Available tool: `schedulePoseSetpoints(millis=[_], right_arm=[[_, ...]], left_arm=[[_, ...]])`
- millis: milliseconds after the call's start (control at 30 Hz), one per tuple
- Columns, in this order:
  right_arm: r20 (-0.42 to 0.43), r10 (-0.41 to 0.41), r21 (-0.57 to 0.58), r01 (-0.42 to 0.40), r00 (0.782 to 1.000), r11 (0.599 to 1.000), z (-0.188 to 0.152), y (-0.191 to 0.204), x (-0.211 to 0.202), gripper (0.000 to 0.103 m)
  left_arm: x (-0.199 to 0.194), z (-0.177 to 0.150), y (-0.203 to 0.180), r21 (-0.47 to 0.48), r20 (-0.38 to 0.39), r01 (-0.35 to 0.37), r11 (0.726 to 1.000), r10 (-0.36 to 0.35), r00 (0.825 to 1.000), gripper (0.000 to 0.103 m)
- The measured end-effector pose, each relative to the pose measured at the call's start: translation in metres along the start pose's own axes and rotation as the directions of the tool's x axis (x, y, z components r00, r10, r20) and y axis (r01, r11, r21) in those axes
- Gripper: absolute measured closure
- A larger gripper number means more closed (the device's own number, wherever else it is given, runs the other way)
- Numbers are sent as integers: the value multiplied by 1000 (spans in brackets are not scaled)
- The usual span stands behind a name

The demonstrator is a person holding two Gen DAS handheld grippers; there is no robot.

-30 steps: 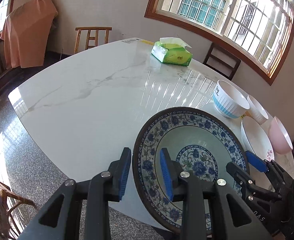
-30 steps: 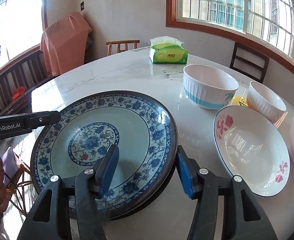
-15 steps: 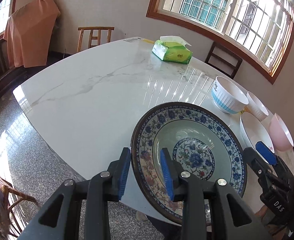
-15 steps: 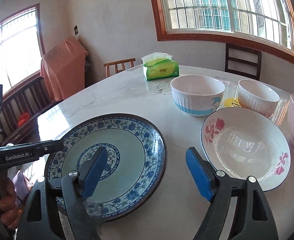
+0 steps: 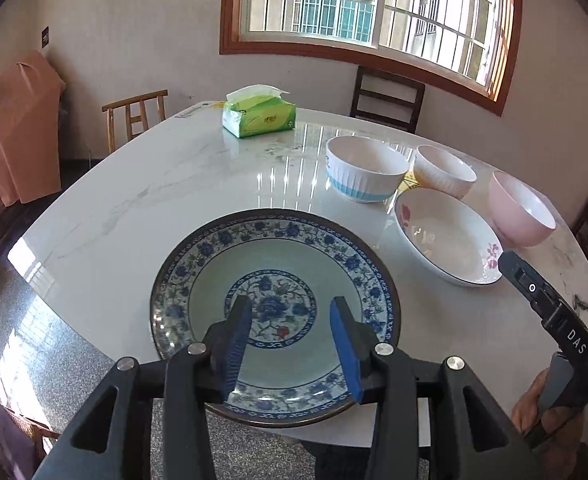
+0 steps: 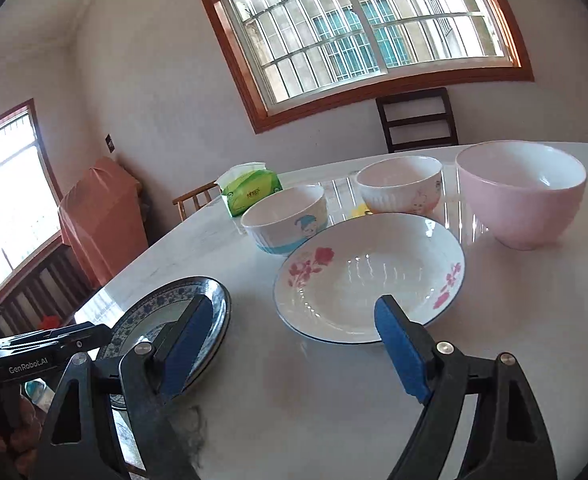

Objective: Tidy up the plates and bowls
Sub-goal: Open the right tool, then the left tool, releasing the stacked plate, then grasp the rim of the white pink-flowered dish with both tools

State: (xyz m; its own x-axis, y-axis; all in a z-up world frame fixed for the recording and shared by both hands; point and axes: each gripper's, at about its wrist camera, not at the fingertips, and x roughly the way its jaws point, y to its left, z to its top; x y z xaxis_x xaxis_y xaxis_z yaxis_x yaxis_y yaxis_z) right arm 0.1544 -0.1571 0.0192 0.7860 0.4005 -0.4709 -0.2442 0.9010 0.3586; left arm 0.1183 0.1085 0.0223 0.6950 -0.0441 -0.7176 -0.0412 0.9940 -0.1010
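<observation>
Left gripper point(image 5: 290, 344) parted, empty, above blue-patterned plate point(image 5: 274, 264). Right gripper point(image 6: 294, 344) wide apart, empty; plate at its 9 o'clock.

A home dining room: a white marble tabletop point(image 5: 142, 208) ringed by wooden chairs point(image 5: 136, 118), a barred wood-framed window point(image 5: 366, 8) at twelve o'clock, a green tissue pack point(image 5: 259, 117) beneath it, and speckled terrazzo floor point(image 5: 46, 340) at eight o'clock.

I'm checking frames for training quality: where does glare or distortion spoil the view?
Left wrist view: window glare streaks the white marble table, and fisheye bends the window frame. Right wrist view: the left window is blown out, and glare streaks the floral white plate.
</observation>
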Motion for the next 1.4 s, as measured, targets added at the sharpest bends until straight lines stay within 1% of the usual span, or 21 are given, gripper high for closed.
schedulePoseSetpoints(millis=[67,133,200,233,267,300,367,400,500,633,800,900,967,1033,1067,1100,1133,1167,1233,1300,1400], right_arm=[[-7,-44,52,44,999,998,7,-26,-2,26],[-39,-60,110,64,997,992,15,-51,2,29],[-60,-68,151,76,996,986,23,-72,9,39],[-78,-68,156,79,995,985,27,-79,14,41],[-96,-72,152,86,993,985,30,-83,19,45],[-113,-74,151,91,991,984,33,-87,25,48],[-153,-52,161,76,987,984,37,-93,35,49],[-164,-45,164,73,985,984,39,-94,39,50],[-171,-50,150,76,984,986,43,-96,47,50],[-199,-48,161,81,979,984,45,-101,54,50],[-240,-70,152,109,968,982,47,-103,65,50],[-266,-92,135,132,960,982,47,-101,71,51],[-285,-104,118,142,953,983,47,-99,75,53],[-315,-113,100,151,942,983,47,-97,81,57],[-319,-120,87,155,940,984,47,-96,82,61],[-328,-125,73,157,937,985,47,-94,83,68],[-344,-124,53,151,931,987,46,-92,86,75],[-363,-104,35,125,926,992,45,-88,89,90],[-363,-122,-9,127,924,992,44,-83,89,89],[-365,-109,7,120,924,993,43,-86,87,88],[-363,-99,29,118,927,993,41,-91,81,88]], left_arm=[[9,11,-17,3,-39,79,997,-79,996,62],[20,25,-35,5,-58,137,991,-137,989,62],[34,41,-52,15,-70,149,989,-148,986,61],[44,49,-59,18,-85,156,988,-154,984,61],[55,56,-65,12,-106,171,985,-169,980,61],[66,63,-69,0,-132,181,983,-179,975,61],[90,74,-76,-33,-191,213,977,-215,958,61],[101,78,-78,-48,-210,215,975,-220,952,61],[126,84,-80,-74,-252,193,978,-206,946,61],[146,85,-80,-112,-283,202,973,-226,932,61],[158,83,-88,-99,-306,191,977,-213,928,61],[161,81,-91,-89,-298,181,979,-200,933,61],[164,79,-92,-95,-298,181,979,-201,933,61],[168,77,-91,-118,-309,191,975,-219,925,61],[170,76,-91,-126,-320,191,973,-222,921,62],[170,75,-93,-113,-317,174,978,-202,927,62],[169,74,-95,-99,-314,169,981,-192,930,74],[168,72,-98,-74,-313,134,988,-151,938,82],[164,70,-101,-70,-295,100,993,-117,948,82],[161,67,-103,-78,-286,84,993,-103,953,82],[150,60,-109,-58,-265,84,995,-96,959,83]])
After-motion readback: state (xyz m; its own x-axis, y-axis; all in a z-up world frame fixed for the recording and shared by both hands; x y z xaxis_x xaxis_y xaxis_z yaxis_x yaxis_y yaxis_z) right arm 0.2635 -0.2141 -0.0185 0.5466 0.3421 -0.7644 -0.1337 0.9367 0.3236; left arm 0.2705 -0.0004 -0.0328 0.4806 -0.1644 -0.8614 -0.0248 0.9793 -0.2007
